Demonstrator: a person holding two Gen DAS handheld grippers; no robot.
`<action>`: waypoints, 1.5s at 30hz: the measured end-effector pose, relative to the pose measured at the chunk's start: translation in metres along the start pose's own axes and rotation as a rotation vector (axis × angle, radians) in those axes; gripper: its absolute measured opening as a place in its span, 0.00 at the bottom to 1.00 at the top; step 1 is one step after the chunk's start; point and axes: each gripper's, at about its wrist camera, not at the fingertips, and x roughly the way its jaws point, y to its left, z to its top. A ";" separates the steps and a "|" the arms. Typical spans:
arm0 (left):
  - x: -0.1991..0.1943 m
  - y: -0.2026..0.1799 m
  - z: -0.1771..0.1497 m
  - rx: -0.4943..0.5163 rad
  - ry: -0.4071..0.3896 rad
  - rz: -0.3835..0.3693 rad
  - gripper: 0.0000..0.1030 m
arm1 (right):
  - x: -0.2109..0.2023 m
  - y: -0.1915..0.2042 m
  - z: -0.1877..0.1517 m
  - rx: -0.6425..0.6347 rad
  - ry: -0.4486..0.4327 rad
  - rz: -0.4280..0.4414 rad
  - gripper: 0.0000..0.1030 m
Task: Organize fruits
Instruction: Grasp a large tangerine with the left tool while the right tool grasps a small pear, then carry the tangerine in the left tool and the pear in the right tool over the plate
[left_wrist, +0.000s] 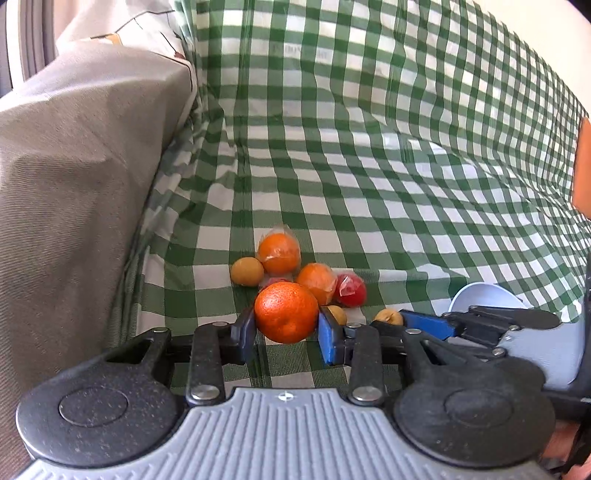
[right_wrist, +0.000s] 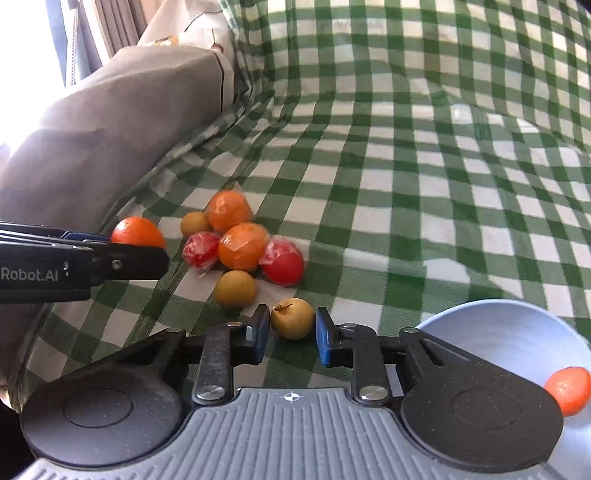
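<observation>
Left gripper (left_wrist: 286, 325) clamped on firm, smooth orange (left_wrist: 286, 312) beside fruit pile; right gripper (right_wrist: 291, 334) spread around small brown fruit (right_wrist: 292, 318); best pinched across widest part.

Four oranges (right_wrist: 137, 231), two red fruits (right_wrist: 283, 266), three brown fruits (right_wrist: 293, 318) — one bowl (right_wrist: 509, 325)

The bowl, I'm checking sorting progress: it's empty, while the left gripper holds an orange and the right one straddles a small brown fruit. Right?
Not quite. The bowl is not empty: the right wrist view shows one orange fruit inside it. The rest holds: the left gripper grips an orange, and the right gripper straddles the small brown fruit.
</observation>
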 end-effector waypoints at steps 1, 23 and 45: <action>-0.004 -0.001 -0.001 0.001 -0.009 0.000 0.38 | -0.003 -0.002 0.000 0.009 -0.015 0.004 0.27; -0.053 -0.071 -0.037 0.161 -0.167 0.010 0.38 | -0.173 -0.091 -0.061 0.161 -0.246 -0.105 0.27; -0.030 -0.119 -0.064 0.301 -0.144 -0.044 0.38 | -0.146 -0.112 -0.068 0.189 -0.187 -0.154 0.27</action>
